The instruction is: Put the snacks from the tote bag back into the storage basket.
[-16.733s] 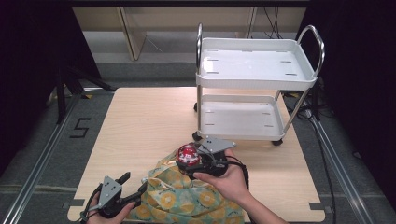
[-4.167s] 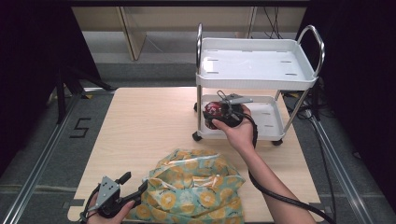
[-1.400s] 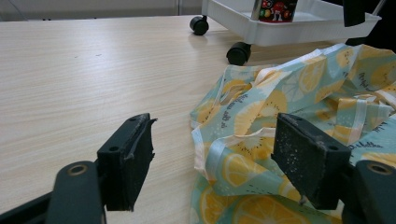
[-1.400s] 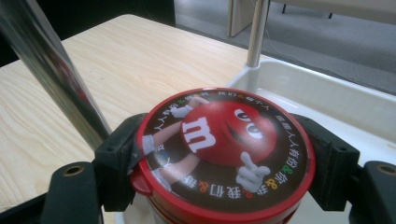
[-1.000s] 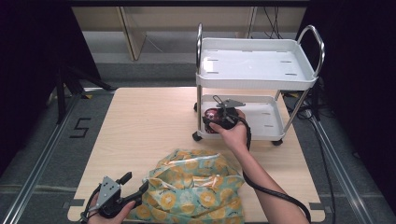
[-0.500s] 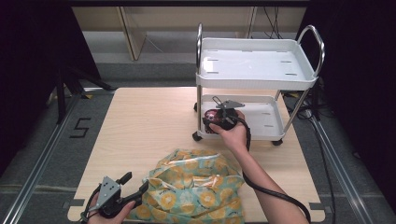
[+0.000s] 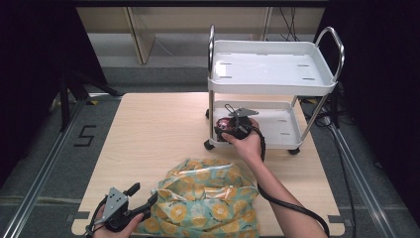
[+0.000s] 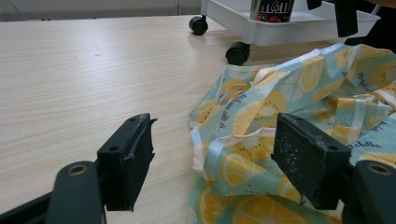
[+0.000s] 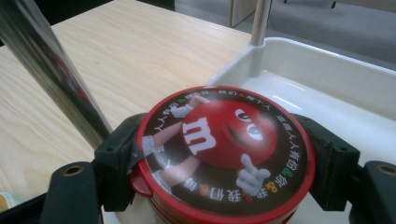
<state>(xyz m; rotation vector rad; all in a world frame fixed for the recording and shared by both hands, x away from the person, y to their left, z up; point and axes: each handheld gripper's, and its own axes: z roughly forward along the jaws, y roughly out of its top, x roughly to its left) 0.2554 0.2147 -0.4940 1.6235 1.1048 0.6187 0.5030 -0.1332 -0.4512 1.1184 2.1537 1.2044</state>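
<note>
1. Two grippers are working at the table (image 7: 148,134): the right gripper (image 7: 224,130) is clamping a red-lidded can (image 9: 224,154) between its jaws, one pad pressing on each side of the lid.
2. The can is sitting at the front-left corner of the cart (image 7: 277,89)'s lower tray (image 9: 336,88), just beside the chrome post (image 9: 51,79), with the tray's raised rim running close behind it.
3. Most of the lower tray is lying bare to the right of the can, while the top tray (image 7: 270,67) is hanging low overhead.
4. The left gripper (image 8: 215,158) is resting near the table's front edge with its jaws standing wide apart, gripping nothing.
5. A lemon-print bag (image 7: 208,203) is lying crumpled at the front edge, its near hem sitting between the left gripper's open jaws; whether it is touching either pad is not clear.
6. Wide bare wood is stretching between the bag and the cart's casters (image 8: 238,52).
</note>
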